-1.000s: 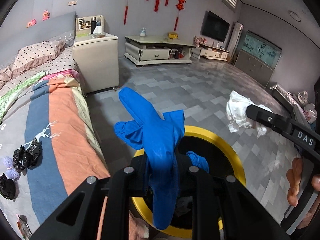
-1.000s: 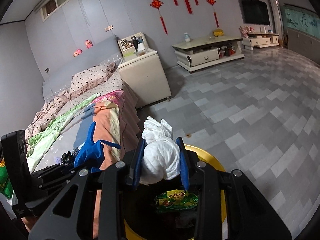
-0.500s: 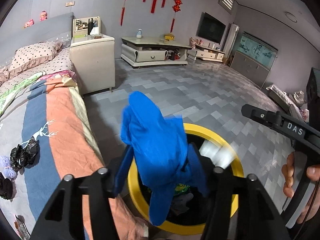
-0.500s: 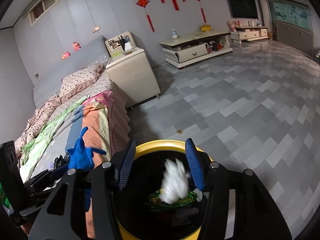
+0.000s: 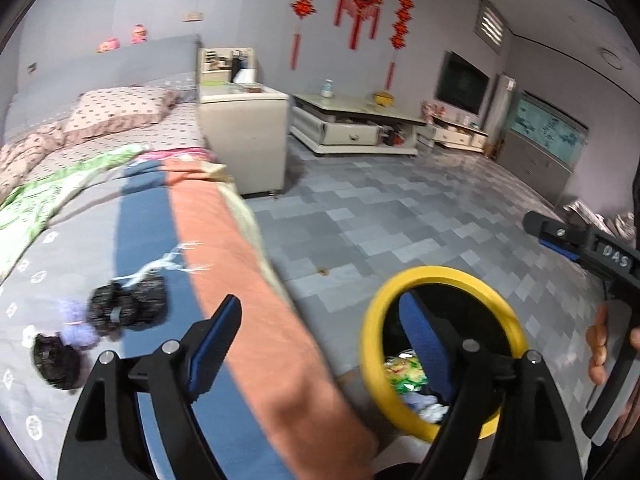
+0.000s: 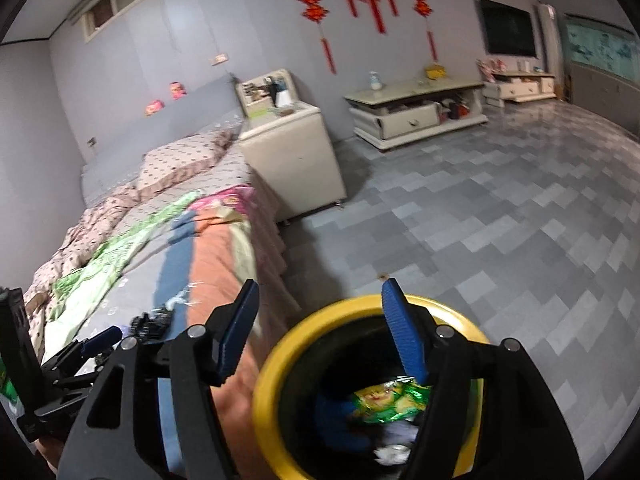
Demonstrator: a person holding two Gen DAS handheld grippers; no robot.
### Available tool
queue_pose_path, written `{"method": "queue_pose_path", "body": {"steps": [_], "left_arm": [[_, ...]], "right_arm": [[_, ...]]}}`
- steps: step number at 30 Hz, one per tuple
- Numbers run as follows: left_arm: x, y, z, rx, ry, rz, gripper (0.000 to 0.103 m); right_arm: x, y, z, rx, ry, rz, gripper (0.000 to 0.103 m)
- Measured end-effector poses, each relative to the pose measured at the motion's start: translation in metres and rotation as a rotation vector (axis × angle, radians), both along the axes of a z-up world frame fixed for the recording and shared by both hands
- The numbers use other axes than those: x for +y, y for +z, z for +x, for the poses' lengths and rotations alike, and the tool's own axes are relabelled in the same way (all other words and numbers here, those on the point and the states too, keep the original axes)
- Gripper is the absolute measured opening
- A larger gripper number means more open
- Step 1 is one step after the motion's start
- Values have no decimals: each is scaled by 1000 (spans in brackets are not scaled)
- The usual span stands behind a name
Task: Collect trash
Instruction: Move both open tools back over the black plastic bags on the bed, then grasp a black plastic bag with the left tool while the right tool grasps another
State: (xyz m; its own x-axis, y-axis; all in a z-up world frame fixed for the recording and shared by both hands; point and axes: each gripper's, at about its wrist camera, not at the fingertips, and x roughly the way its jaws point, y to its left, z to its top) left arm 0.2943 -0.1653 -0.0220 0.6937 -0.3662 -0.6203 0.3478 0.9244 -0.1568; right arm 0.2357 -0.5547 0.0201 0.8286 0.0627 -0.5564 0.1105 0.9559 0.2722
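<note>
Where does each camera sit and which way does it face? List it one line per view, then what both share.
Left wrist: rides the left gripper, angled down over the bed toward the black trash clumps; its empty jaws are opening, and the other tool's hand shows.
Right wrist: rides the right gripper, angled down over the yellow bin; its empty jaws are opening.
Shared: bed, bin, nightstand.

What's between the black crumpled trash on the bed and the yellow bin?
In the left wrist view, only bedcover lies between the black crumpled trash and the yellow bin: a blue stripe, then an orange stripe.
</note>
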Motion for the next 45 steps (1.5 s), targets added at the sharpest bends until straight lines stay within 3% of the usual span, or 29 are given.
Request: {"method": "queue_pose_path", "body": {"steps": [10, 17, 26, 33, 45], "left_arm": [[105, 0, 4, 4, 189, 12, 80], [170, -14, 10, 32, 318, 40, 80], [226, -48, 19, 83, 440, 67, 80], [260, -79, 39, 135, 502, 48, 80], [273, -122, 68, 191, 485, 44, 80]], "right_arm": [[106, 13, 43, -10, 170, -3, 66], [184, 2, 78, 20, 289, -26, 72], [269, -41, 135, 104, 390, -40, 75], [320, -95, 181, 190, 425, -53, 77], [372, -160, 228, 231, 437, -155, 81]]}}
